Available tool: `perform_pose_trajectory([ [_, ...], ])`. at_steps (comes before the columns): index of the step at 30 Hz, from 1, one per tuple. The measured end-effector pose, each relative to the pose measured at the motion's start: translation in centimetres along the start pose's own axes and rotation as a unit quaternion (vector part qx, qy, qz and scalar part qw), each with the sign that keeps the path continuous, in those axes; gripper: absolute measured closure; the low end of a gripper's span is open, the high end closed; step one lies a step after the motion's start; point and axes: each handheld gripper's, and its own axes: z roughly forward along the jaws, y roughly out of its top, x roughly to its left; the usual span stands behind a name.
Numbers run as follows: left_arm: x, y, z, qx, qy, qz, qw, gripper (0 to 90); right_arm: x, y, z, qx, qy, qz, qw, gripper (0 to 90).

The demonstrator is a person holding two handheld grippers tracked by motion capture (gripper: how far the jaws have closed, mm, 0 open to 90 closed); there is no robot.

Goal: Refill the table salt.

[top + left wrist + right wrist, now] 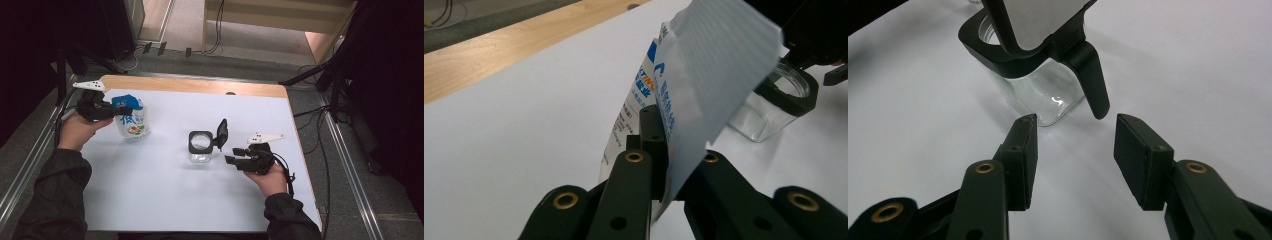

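A blue and white pouch [131, 119] with printed lettering stands at the left of the white table top [165, 200]. My left gripper [120, 111] is shut on the pouch's upper edge, and the left gripper view shows its jaws pinching the pouch [694, 85]. A clear glass jar [201, 148] with a black rim and a raised black flip lid [222, 132] stands near the middle. My right gripper [231, 156] lies just right of the jar, open, with nothing between its jaws. The right gripper view shows the jar [1040, 85] ahead of the right gripper [1075, 142], with the lid's black latch hanging beyond the gap.
A bare wooden strip [200, 86] runs along the table's far edge. Dark stands and cables [320, 115] sit on the floor around the table. The person's sleeves [55, 200] come in at the bottom.
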Motion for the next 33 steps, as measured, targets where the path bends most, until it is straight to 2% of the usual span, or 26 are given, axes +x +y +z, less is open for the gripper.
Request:
perform_pose_trajectory([
  [4,-0.4,0.5,0.0,0.005,0.005,-0.014,0.9999,90.0,0.3,0.1,-0.5,-0.007,0.005,0.004,1.0,54.9],
  [8,-0.8,1.0,-0.4,-0.005,0.001,-0.021,0.9998,90.0,1.1,0.3,-0.9,-0.018,0.012,-0.001,0.9998,55.6],
  [12,-1.3,1.5,-0.8,-0.012,0.001,-0.029,0.9995,90.0,2.0,0.3,-0.9,-0.016,0.02,-0.012,0.9996,56.2],
  [13,-1.7,1.8,-1.0,-0.014,-0.001,-0.031,0.9994,90.0,2.8,0.2,-0.9,-0.012,0.025,-0.023,0.9993,56.4],
  [15,-2.0,2.1,-1.2,-0.017,-0.003,-0.031,0.9994,90.0,3.7,0.2,-0.9,-0.012,0.032,-0.036,0.9987,56.4],
  [17,-2.3,2.3,-1.3,-0.02,-0.007,-0.037,0.9991,90.0,4.5,0.1,-0.9,-0.015,0.039,-0.04,0.9983,56.4],
  [23,-3.4,3.0,-1.7,-0.018,-0.003,-0.031,0.9994,90.0,6.7,0.6,-0.7,-0.021,0.078,-0.059,0.995,58.3],
  [27,-3.7,3.0,-2.1,-0.022,-0.003,-0.041,0.9989,90.0,8.1,1.2,0.1,-0.021,0.09,-0.075,0.9929,57.8],
  [33,-4.3,3.0,-2.5,-0.023,0.0,-0.044,0.9988,90.0,9.5,1.9,1.1,-0.017,0.106,-0.084,0.9907,55.7],
])
